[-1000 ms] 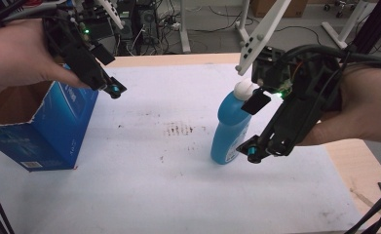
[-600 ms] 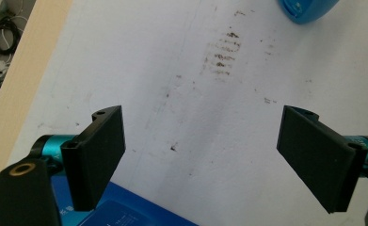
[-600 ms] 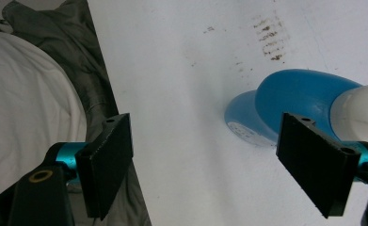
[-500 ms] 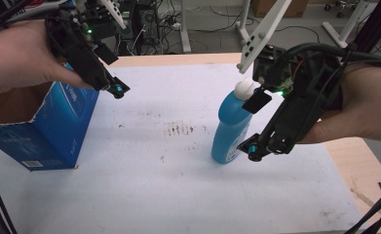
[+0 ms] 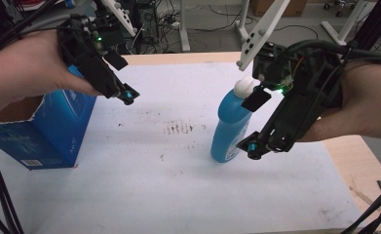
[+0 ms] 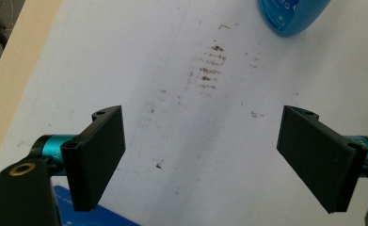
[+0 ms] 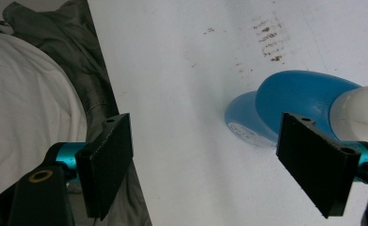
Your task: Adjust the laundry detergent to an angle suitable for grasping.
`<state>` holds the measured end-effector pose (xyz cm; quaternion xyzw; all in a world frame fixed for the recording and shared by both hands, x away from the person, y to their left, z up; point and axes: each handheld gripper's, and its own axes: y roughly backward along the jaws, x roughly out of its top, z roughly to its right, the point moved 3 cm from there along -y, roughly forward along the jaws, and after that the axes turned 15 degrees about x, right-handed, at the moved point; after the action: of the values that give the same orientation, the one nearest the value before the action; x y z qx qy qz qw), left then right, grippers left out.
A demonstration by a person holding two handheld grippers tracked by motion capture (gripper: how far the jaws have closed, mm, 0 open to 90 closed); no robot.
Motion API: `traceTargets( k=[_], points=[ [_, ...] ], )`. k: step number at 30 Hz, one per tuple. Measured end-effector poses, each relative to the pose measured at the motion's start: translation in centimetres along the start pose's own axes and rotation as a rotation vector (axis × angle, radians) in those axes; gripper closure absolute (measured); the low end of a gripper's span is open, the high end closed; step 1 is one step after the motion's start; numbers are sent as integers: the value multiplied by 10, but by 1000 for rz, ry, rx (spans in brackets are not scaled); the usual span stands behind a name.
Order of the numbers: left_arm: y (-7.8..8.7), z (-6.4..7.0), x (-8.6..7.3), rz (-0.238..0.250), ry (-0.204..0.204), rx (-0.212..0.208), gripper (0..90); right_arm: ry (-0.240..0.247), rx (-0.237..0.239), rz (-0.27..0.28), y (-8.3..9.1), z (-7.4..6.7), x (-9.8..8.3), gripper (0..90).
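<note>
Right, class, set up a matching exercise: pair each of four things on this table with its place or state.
Things:
1. bottle
2. box
3. left claw
4. brown marks

Places or states:
A. open at the top, at the table's left edge
B. on the white sheet, between box and bottle
C. upright, white cap, beside the right claw
D. open, holding nothing, above the sheet by the box

Pairs: 1-C, 2-A, 3-D, 4-B
</note>
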<state>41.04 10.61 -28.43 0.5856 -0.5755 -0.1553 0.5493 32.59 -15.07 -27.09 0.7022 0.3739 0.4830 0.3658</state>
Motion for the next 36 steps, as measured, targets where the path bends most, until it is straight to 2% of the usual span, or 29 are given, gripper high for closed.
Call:
traceTargets(
  k=[9,11,13,22,23,29,34,36],
  points=[
    [-2,9,4,38,7,-7,160,-2,0,3,1,0,-1,185],
    [-6,17,8,71,24,-14,159,-3,-1,4,1,0,0,185],
    [-8,21,10,84,11,-14,159,-4,-3,2,2,0,0,185],
    [-13,40,20,151,11,-37,159,1,-4,12,3,-1,1,185],
    [-15,45,23,170,11,-50,159,-3,-1,11,4,-2,1,185],
    [-21,59,32,208,-1,-75,159,2,3,16,5,-3,2,185],
    [-26,69,38,239,3,-88,159,5,6,21,7,-5,3,185],
    [-30,78,44,262,11,-98,159,4,5,19,8,-6,3,185]
  ],
)
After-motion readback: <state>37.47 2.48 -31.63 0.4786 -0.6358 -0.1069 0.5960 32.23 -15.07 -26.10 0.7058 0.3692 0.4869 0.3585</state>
